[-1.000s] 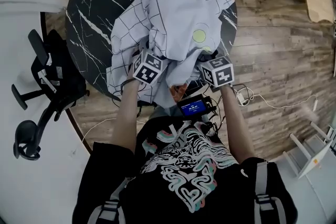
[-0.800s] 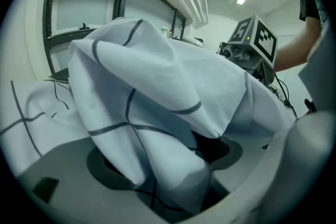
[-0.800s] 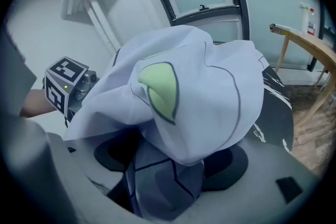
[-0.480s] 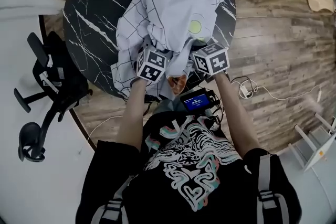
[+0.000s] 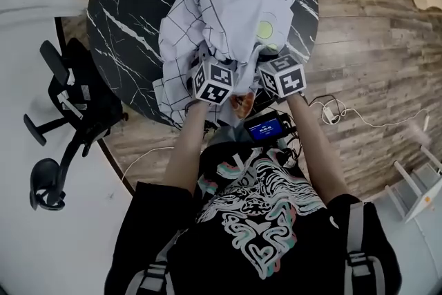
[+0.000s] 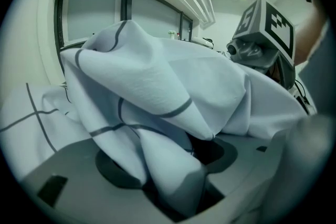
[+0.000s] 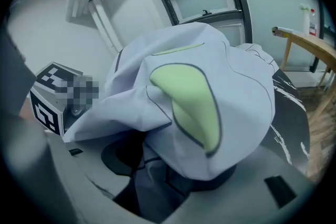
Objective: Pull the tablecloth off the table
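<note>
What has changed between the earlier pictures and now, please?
Both grippers edged forward into the cloth and drew closer together. The left gripper has taken hold of a fold; the right gripper is closing its jaws on another. The cloth stays heaped on the table; the chair is unmoved.

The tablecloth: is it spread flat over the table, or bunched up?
Bunched up: the tablecloth lies in crumpled folds, and much of the black table shows bare.
</note>
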A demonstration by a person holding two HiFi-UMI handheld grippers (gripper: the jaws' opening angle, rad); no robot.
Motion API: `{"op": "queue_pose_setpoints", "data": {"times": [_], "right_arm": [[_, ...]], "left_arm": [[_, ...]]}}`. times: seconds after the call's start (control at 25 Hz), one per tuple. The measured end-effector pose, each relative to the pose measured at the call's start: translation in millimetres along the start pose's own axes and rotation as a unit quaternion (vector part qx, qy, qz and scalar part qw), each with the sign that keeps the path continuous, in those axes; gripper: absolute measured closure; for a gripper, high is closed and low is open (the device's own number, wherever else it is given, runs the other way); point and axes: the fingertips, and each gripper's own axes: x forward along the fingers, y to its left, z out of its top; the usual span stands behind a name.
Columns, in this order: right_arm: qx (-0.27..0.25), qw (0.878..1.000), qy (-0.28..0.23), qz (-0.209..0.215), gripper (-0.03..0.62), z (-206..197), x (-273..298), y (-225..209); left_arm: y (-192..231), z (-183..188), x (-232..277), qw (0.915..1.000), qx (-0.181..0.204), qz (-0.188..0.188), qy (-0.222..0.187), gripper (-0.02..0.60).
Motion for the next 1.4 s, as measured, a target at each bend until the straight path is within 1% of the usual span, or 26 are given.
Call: {"op": "queue_pose_setpoints", "data": {"times": [0.2,0.36,0.44,0.6,0.68,0.84,1.12,1.4], "right_arm": [[-0.015,1.000,-0.015,-0.005,0.333,-0.2,0.4,1.1],[-0.020,0.999,-0.044,-0.004,0.333,2.0,-1.2,0.8],[-0.027,0.998,-0.052,0.004,0.351,3.0,-3.0,3.0],[-0.051,0.996,-0.067,0.026,0.379,10.1,-6.4,9.6],[-0.058,0.995,-0.081,0.031,0.392,15.9,-9.5,13.1],[-0.062,0.991,-0.114,0.029,0.411,27.2,-17.1,22.3],[-0.097,0.984,-0.145,0.024,0.424,43.6,-28.2,35.0],[-0.119,0.976,-0.183,0.023,0.427,63.0,-42.6,50.8]], "left_arm": [[-0.1,-0.3,-0.4,1.0000,-0.006,0.002,-0.003,0.259],[0.4,0.9,-0.1,0.9999,-0.013,0.002,-0.005,0.261],[-1.7,1.9,-1.6,0.9998,-0.015,-0.002,-0.010,0.269],[-3.9,7.5,-7.3,0.9993,-0.021,0.000,-0.031,0.306],[-3.1,12.1,-11.5,0.9987,-0.022,0.005,-0.045,0.321],[0.0,21.3,-23.8,0.9969,-0.024,0.013,-0.073,0.350],[3.8,33.5,-40.1,0.9949,-0.024,0.026,-0.095,0.371],[9.2,47.8,-62.8,0.9913,-0.027,0.041,-0.123,0.395]]}}
